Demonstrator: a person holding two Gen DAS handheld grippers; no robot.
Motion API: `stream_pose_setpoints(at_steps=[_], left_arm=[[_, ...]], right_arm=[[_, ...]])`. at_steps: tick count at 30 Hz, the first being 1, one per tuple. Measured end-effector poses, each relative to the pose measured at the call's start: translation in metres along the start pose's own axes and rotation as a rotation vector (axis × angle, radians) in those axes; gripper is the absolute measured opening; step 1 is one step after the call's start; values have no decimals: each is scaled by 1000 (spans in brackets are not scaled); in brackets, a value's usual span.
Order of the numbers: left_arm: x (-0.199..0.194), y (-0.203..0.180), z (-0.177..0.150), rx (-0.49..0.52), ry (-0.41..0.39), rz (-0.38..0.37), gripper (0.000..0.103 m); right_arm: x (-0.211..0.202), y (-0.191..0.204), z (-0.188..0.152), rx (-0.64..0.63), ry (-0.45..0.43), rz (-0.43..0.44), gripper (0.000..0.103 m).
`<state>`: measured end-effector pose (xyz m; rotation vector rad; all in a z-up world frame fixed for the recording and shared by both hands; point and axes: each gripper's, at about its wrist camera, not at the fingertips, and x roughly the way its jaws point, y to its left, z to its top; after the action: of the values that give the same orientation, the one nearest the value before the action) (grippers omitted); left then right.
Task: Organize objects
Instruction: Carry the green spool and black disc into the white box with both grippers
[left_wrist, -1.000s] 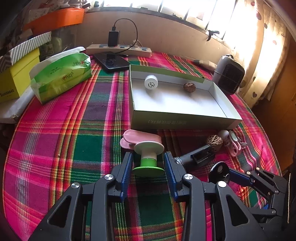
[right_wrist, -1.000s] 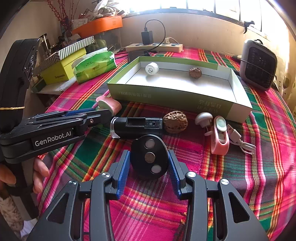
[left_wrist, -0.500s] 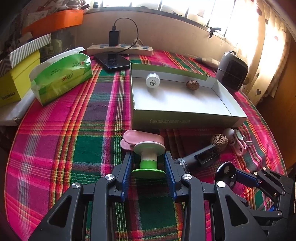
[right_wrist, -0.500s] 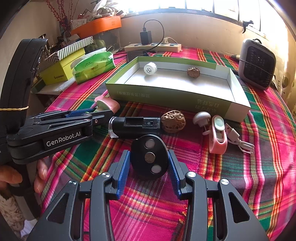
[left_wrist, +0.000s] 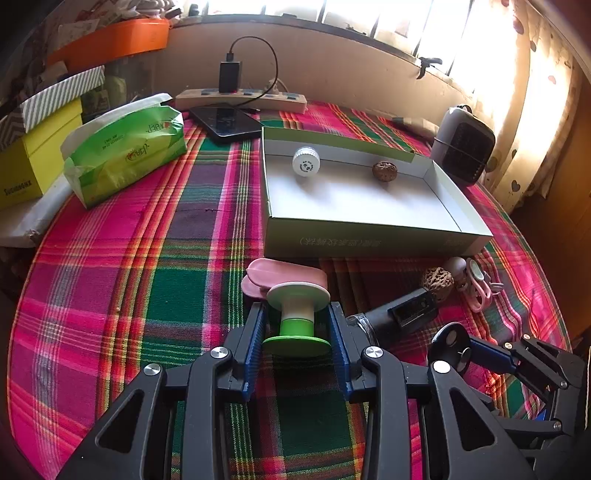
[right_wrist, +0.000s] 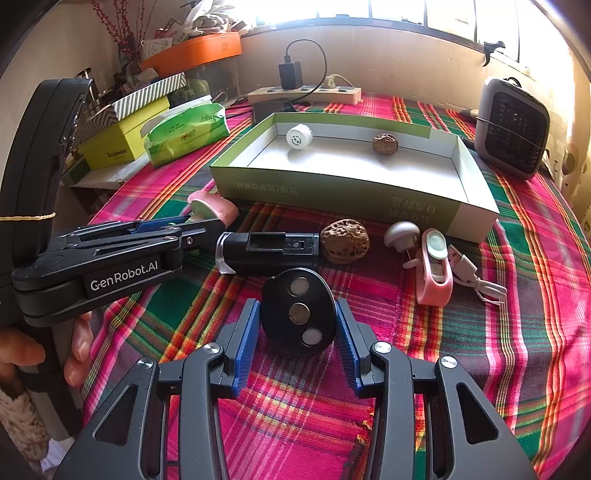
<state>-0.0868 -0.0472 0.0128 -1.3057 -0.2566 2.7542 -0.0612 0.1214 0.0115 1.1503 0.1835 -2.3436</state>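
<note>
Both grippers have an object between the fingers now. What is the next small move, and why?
Probably lift both straight up. The left gripper is closed on the green and white spool, the right gripper on the black oval disc, yet both objects seem to be at the tablecloth. The open box behind has a raised wall to clear.

Green-white spool (left_wrist: 297, 320) upright on plaid bench, just before pink case (left_wrist: 286, 275). Black oval disc (right_wrist: 298, 312) with three round inserts, tilted. White cap (left_wrist: 306, 161) and walnut (left_wrist: 384, 171) inside open green box (left_wrist: 369, 242).
</note>
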Motion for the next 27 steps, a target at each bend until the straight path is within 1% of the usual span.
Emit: stream_pose_setpoints(at_steps=[15,27], left_arm=[[-9,-2,-2,13,-22,7,32],[-17,-7,-5,25,-37,-7,32]], right_arm=[[-1,-2,0,3,-4,0,42],[-7,-2,-1,7,-18,-4,42]])
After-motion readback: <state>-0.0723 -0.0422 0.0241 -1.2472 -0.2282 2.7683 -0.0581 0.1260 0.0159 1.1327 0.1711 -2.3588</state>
